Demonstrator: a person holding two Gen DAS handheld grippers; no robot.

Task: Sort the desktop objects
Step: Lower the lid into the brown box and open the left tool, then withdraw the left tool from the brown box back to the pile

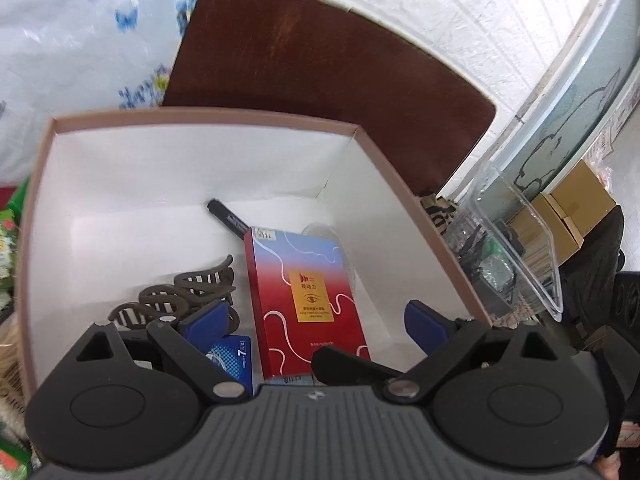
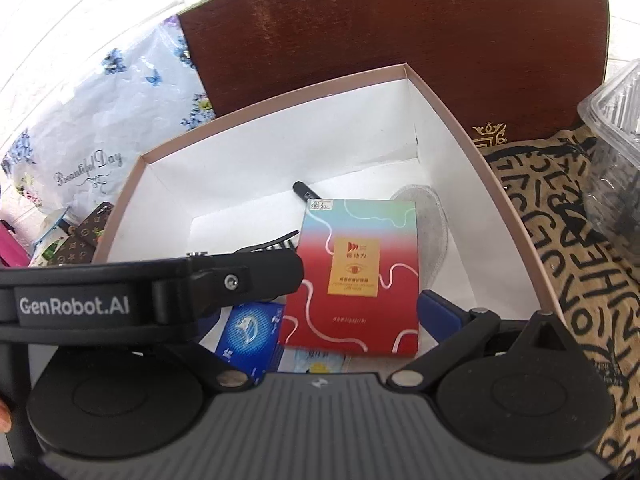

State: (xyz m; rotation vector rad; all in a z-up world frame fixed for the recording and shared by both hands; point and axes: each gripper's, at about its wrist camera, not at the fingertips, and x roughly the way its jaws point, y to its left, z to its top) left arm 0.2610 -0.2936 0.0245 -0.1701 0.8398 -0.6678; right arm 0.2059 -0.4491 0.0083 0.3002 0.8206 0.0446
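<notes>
A pink-rimmed box with white inside (image 1: pixel 120 184) (image 2: pixel 460 168) holds a red and blue carton (image 1: pixel 308 292) (image 2: pixel 356 276), a black pen (image 1: pixel 226 218) (image 2: pixel 306 192), dark hair claws (image 1: pixel 180 296), a small blue box (image 1: pixel 236 360) (image 2: pixel 248 336) and a grey pad (image 2: pixel 432 224). My left gripper (image 1: pixel 316 320) is open above the box, its fingers either side of the carton. My right gripper (image 2: pixel 320 312) is open over the box too. The left gripper's black body (image 2: pixel 160 292) crosses the right wrist view and hides the right gripper's left finger.
A dark brown board (image 1: pixel 320 80) (image 2: pixel 400 32) stands behind the box. A floral plastic bag (image 1: pixel 80 40) (image 2: pixel 100 120) is at the left. A clear plastic container (image 1: pixel 516 240) (image 2: pixel 616 152) and a patterned tan cloth (image 2: pixel 568 240) lie to the right.
</notes>
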